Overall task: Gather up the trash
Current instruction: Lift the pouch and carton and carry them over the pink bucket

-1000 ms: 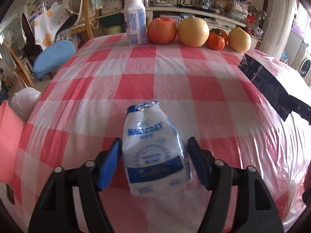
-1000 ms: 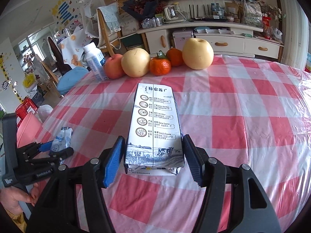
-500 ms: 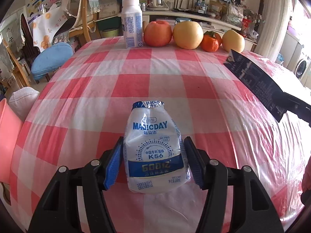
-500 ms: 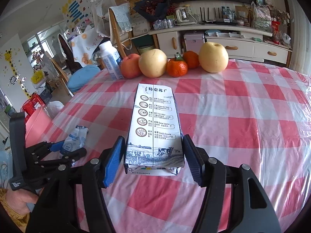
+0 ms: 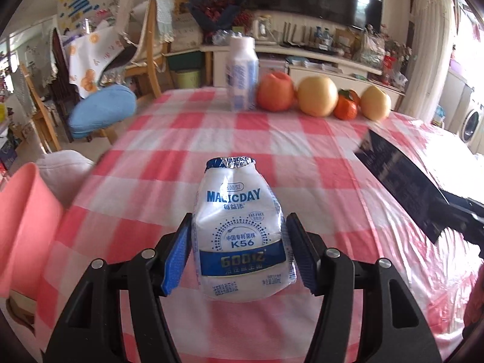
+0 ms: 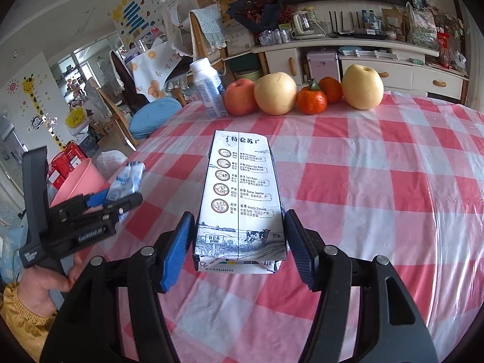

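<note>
A squashed white and blue Magicday yoghurt bottle (image 5: 234,199) sits between the blue pads of my left gripper (image 5: 239,242), which is shut on its lower half and holds it above the checked tablecloth (image 5: 302,151). In the right wrist view this bottle (image 6: 127,178) and the left gripper (image 6: 121,199) hang at the table's left edge, near a pink bin (image 6: 77,178). My right gripper (image 6: 239,236) is shut on a flattened white milk carton (image 6: 240,187), lifted off the table. The carton's dark side (image 5: 399,178) shows at the right of the left wrist view.
At the far table edge stand an upright white bottle (image 6: 208,90), an apple (image 6: 240,96), two pears (image 6: 275,93) and two oranges (image 6: 311,101). The pink bin (image 5: 21,220) is beside the table on the left. Chairs with a blue cushion (image 5: 101,110) stand behind.
The left jaws closed onto the yoghurt bottle and lifted it. Both grippers have risen and drifted with their loads, the left toward the table's left edge by the pink bin.
</note>
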`<state>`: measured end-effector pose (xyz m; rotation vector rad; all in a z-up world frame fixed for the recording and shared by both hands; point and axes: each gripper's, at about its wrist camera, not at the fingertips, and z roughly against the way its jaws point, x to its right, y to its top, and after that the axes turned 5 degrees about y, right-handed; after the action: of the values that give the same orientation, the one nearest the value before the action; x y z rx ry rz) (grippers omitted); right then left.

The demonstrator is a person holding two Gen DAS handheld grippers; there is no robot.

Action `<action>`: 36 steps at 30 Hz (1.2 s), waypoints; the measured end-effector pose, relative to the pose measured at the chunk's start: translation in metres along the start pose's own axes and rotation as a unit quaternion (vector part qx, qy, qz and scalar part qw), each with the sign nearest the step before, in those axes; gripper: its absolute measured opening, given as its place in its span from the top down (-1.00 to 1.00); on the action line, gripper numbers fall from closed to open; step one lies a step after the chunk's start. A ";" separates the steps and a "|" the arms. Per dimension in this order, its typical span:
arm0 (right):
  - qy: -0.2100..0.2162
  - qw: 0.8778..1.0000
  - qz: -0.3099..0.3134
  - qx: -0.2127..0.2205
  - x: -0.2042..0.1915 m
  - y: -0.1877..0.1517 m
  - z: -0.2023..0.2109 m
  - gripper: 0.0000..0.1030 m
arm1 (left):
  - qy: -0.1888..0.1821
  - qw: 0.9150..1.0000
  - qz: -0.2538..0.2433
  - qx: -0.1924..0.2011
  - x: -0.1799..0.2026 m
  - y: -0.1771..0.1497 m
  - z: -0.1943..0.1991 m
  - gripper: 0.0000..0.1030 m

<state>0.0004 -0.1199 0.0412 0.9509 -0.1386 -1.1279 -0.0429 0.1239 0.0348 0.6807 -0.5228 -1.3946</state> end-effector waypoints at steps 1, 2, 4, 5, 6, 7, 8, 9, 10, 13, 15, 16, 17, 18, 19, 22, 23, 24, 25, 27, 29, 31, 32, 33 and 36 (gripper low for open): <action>-0.002 1.000 0.005 0.001 -0.005 -0.001 0.000 -0.20 | 0.003 1.000 0.006 0.003 -0.007 0.001 0.000 -0.20; -0.006 1.000 0.011 0.002 -0.011 -0.001 -0.001 -0.20 | 0.006 1.000 0.011 0.006 -0.012 0.003 0.001 -0.20; -0.013 1.000 0.022 0.004 -0.020 -0.002 -0.002 -0.20 | 0.015 1.000 0.017 0.012 -0.023 0.005 0.003 -0.20; -0.014 1.000 0.023 0.005 -0.023 -0.002 -0.002 -0.20 | 0.022 0.999 0.018 0.016 -0.028 0.007 0.003 -0.20; -0.014 1.000 0.026 0.006 -0.027 -0.002 -0.003 -0.20 | 0.029 0.999 0.019 0.019 -0.033 0.007 0.004 -0.20; -0.016 0.999 0.029 0.005 -0.032 -0.002 -0.004 -0.21 | 0.035 0.999 0.021 0.021 -0.037 0.008 0.004 -0.20; -0.018 0.999 0.033 0.004 -0.037 -0.002 -0.006 -0.20 | 0.040 0.999 0.026 0.022 -0.043 0.009 0.004 -0.20; -0.018 0.999 0.035 0.002 -0.040 -0.002 -0.008 -0.20 | 0.043 0.998 0.031 0.024 -0.049 0.009 0.004 -0.20; -0.020 0.999 0.039 -0.001 -0.046 -0.002 -0.011 -0.20 | 0.048 0.998 0.035 0.026 -0.055 0.010 0.004 -0.20; -0.018 0.999 0.049 -0.005 -0.059 -0.001 -0.016 -0.21 | 0.057 0.997 0.046 0.031 -0.067 0.011 0.004 -0.20; -0.015 0.998 0.058 -0.009 -0.070 0.001 -0.019 -0.21 | 0.058 0.996 0.058 0.034 -0.077 0.013 0.004 -0.20; -0.014 0.998 0.062 -0.010 -0.074 0.001 -0.021 -0.21 | 0.060 0.996 0.062 0.036 -0.082 0.014 0.005 -0.20; -0.013 0.998 0.067 -0.012 -0.080 0.002 -0.023 -0.21 | 0.064 0.995 0.064 0.038 -0.084 0.014 0.006 -0.20; -0.012 0.997 0.073 -0.015 -0.086 0.003 -0.025 -0.21 | 0.069 0.995 0.067 0.040 -0.089 0.014 0.007 -0.20; -0.011 0.997 0.076 -0.016 -0.090 0.004 -0.026 -0.21 | 0.071 0.994 0.069 0.041 -0.091 0.014 0.007 -0.20; -0.006 0.996 0.085 -0.021 -0.104 0.006 -0.033 -0.21 | 0.071 0.993 0.085 0.046 -0.104 0.015 0.011 -0.20; -0.004 0.996 0.087 -0.022 -0.110 0.008 -0.035 -0.21 | 0.074 0.992 0.088 0.049 -0.109 0.017 0.013 -0.20; -0.003 0.996 0.089 -0.023 -0.114 0.009 -0.037 -0.21 | 0.078 0.992 0.088 0.052 -0.111 0.017 0.015 -0.20; -0.001 0.995 0.094 -0.024 -0.120 0.011 -0.040 -0.21 | 0.084 0.991 0.089 0.056 -0.116 0.018 0.017 -0.20; 0.004 0.995 0.100 -0.026 -0.130 0.013 -0.045 -0.21 | 0.091 0.990 0.093 0.059 -0.124 0.019 0.020 -0.20; 0.011 0.994 0.109 -0.027 -0.145 0.018 -0.051 -0.21 | 0.095 0.988 0.105 0.062 -0.136 0.020 0.023 -0.20; 0.023 0.993 0.111 -0.029 -0.155 0.023 -0.056 -0.21 | 0.100 0.986 0.115 0.064 -0.146 0.022 0.025 -0.20; 0.030 0.993 0.111 -0.029 -0.161 0.027 -0.058 -0.21 | 0.105 0.985 0.123 0.066 -0.155 0.022 0.027 -0.20; 0.033 0.992 0.114 -0.029 -0.166 0.029 -0.060 -0.21 | 0.110 0.983 0.129 0.067 -0.162 0.022 0.028 -0.20; 0.039 0.990 0.132 -0.031 -0.187 0.037 -0.068 -0.21 | 0.124 0.978 0.154 0.068 -0.188 0.019 0.031 -0.20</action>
<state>-0.0238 0.0750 0.0906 0.8916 -0.1606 -0.8452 -0.0730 0.3067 0.0816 0.8322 -0.5038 -0.9738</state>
